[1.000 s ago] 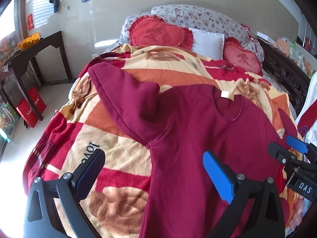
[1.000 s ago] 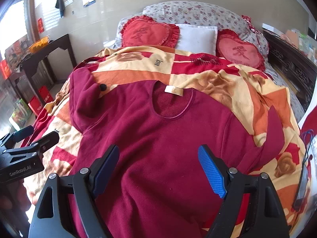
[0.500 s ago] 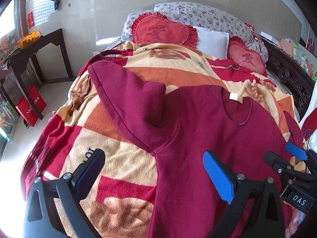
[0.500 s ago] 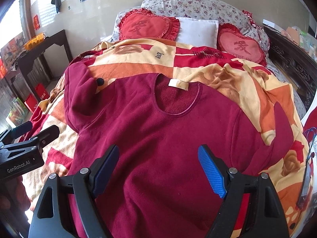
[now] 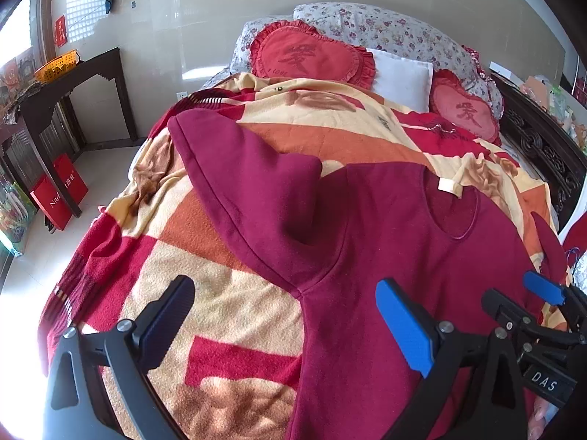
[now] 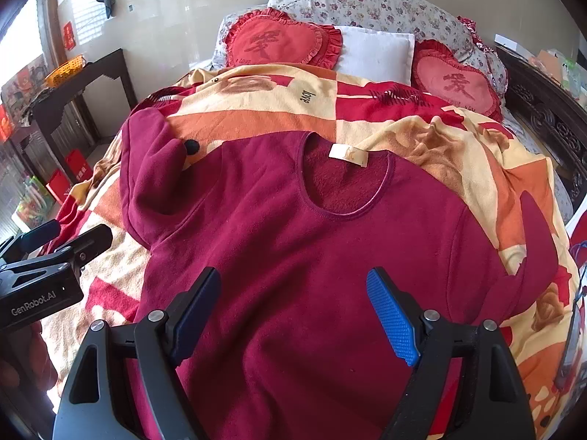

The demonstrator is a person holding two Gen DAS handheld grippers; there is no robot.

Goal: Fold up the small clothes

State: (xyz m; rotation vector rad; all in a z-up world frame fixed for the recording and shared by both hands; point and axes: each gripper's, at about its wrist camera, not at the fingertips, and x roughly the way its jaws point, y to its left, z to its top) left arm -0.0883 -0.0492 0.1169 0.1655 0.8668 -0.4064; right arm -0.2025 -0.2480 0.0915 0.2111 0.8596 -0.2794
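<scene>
A dark red long-sleeved top (image 6: 301, 253) lies spread face up on the bed, neck hole and white label (image 6: 346, 154) toward the pillows. Its left sleeve (image 5: 249, 190) lies angled up toward the bed's left side; the right sleeve (image 6: 539, 242) hangs near the right edge. My left gripper (image 5: 286, 322) is open and empty above the top's left side seam. My right gripper (image 6: 293, 311) is open and empty above the lower chest. Each gripper also shows at the edge of the other's view.
The bed is covered by a red, orange and cream blanket (image 6: 422, 124). Two red heart cushions (image 6: 279, 42) and a white pillow (image 6: 374, 51) lie at the head. A dark side table (image 5: 66, 84) stands left of the bed, a carved bed frame (image 6: 550, 124) on the right.
Both grippers have moved forward and slightly up over the top, so it sits lower and nearer in both views. Both stay open and the top has not moved.
</scene>
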